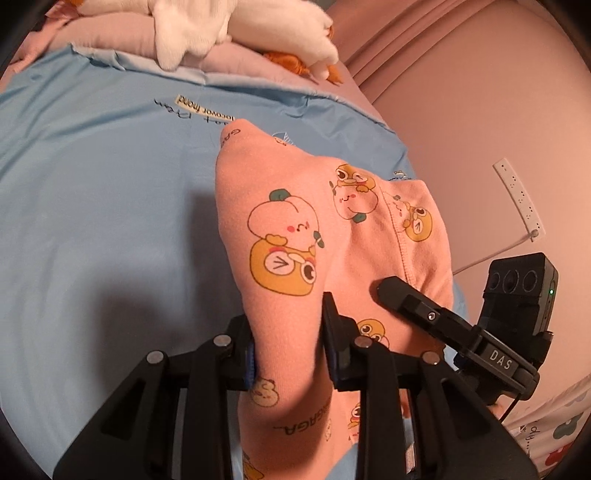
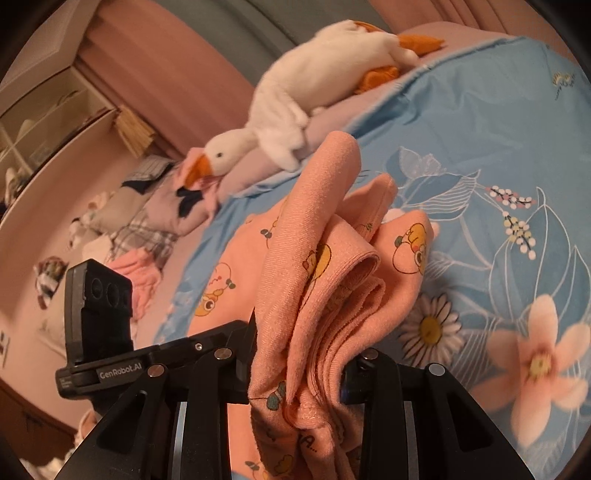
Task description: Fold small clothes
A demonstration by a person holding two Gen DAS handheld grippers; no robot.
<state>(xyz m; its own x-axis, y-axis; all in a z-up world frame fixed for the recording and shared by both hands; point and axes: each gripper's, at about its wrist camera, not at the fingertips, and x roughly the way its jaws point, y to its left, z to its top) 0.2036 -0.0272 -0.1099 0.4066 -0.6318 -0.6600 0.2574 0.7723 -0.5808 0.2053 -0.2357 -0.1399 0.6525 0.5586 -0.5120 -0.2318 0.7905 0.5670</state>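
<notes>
A pink garment (image 1: pixel 314 229) is clamped by the left gripper (image 1: pixel 288 354) and right gripper (image 2: pixel 295 373), raised above the blue bedspread (image 1: pixel 92 184).

The left gripper (image 1: pixel 288 354) pinches a peach cartoon-print garment (image 1: pixel 295 229) over the blue bedsheet (image 1: pixel 92 184). The right gripper (image 1: pixel 391 288), near right, seems to touch it too

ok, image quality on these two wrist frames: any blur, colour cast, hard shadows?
Left wrist: warm pinkish cast, strong fisheye bending; dark shadow on the blue sheet left of the pink garment; plush goose smeared. Right wrist: same cast; pink flower print at lower right blurred, garment folds near the right gripper fairly sharp.
</notes>
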